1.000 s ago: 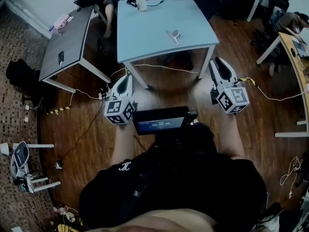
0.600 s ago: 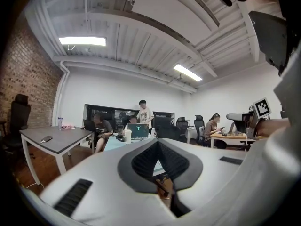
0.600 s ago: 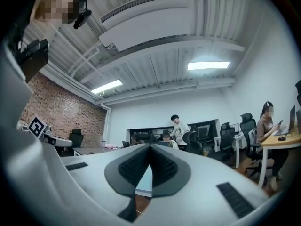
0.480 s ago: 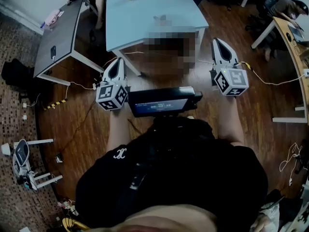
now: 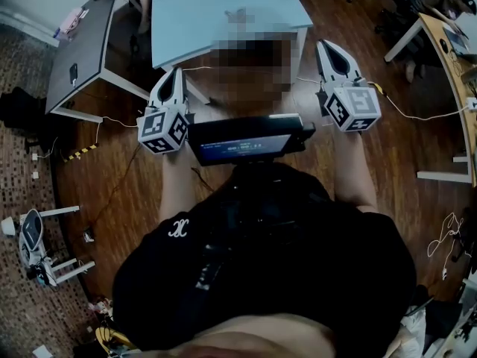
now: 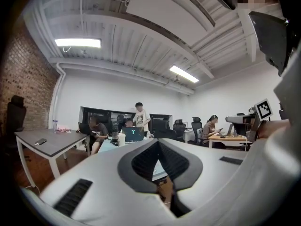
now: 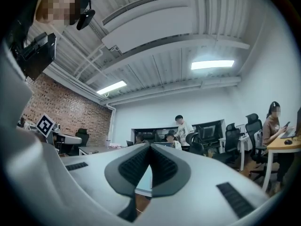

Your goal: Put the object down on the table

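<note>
**Two empty hand-held grippers held short of the pale blue bench**

No object is in either grip, and none can be made out on the bench top. Part of that top is hidden in the head view, so where the object lies cannot be told.

The left hand-held gripper (image 5: pixel 177 73) has its jaws closed tip to tip, with nothing between the ribbed pads. The right hand-held gripper (image 5: pixel 326 47) is also fully closed and empty. Each gripper's own view shows only the office beyond its jaws.

Both point forward at about the same level, over the wooden floor (image 5: pixel 112 170). They sit just short of the near edge of the pale blue bench (image 5: pixel 201 21). A grey bench (image 5: pixel 82 58) stands to its left.

The put-down looks either finished or not begun, since nothing is left to release. To do this stage well, keep both pairs of jaws closed and clear of the bench edge and the cables (image 5: pixel 417 114) on the floor. Look the bench top over before reaching in again.
</note>
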The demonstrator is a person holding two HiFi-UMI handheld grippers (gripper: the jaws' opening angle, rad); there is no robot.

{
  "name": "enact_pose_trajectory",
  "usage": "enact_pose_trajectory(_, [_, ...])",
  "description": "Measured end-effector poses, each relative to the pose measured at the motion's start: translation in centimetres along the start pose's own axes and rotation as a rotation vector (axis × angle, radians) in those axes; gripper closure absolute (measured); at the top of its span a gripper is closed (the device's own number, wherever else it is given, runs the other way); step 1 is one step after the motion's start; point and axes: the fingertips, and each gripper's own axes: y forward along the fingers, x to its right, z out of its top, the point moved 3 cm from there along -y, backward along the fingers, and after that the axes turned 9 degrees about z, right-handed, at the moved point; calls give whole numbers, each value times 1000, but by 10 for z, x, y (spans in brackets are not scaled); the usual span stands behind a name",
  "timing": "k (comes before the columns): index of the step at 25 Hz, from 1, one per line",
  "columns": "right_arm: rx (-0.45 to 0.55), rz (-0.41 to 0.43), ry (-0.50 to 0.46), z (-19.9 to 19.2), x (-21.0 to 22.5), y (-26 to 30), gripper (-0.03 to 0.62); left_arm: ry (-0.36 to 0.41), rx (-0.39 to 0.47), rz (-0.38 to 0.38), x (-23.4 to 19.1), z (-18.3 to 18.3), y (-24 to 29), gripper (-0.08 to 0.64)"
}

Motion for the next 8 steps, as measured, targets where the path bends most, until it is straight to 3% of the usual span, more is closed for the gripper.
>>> enact_pose_trajectory(8, [-26, 37, 9, -11, -6, 3, 604, -20, -44, 21, 1, -12, -8, 568])
